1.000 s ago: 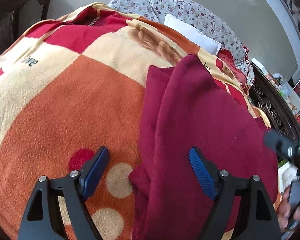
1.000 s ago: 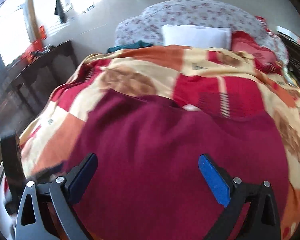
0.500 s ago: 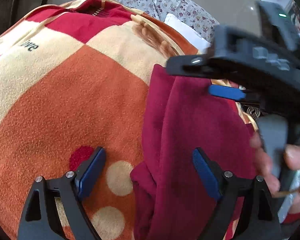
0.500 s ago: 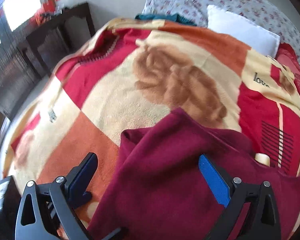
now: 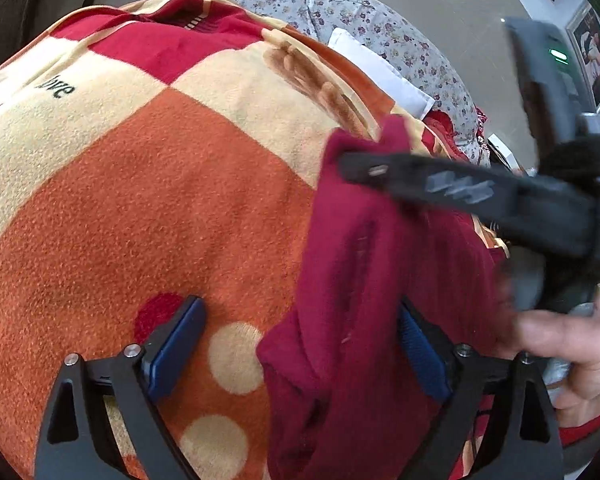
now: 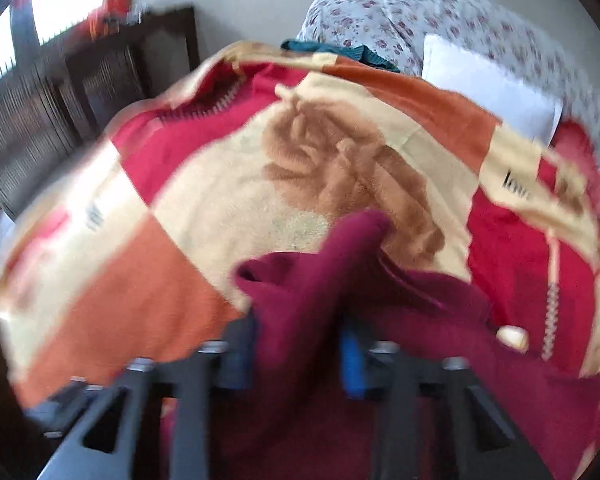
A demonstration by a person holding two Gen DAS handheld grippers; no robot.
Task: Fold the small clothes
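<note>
The jaws of the right gripper are closing, and a bunched fold of the maroon garment is caught between the blue pads, which are seen pressed against the cloth on either side in the blurred right wrist view. From the left wrist view the same gripper is seen reaching in from the right, its black finger laid across the far corner of the garment, which is lifted into a small peak there. A hand is wrapped around the gripper's handle at the right edge, with a red sleeve below it.

The jaws of the left gripper are opening and are spread wide — nothing is gripped. The near edge of the garment lies between the blue pads, closer to the right-hand one, and neither pad is seen pressing on it; the left-hand pad hangs over bare blanket.

The garment is spread on a fleece blanket patterned in orange, cream and red blocks, with cream dots and a brown flower print — the word "love" is printed on it. Beyond the blanket, floral pillows and a white pillow are stacked at the head of the bed. Dark wooden furniture is seen at the left under a bright window.
</note>
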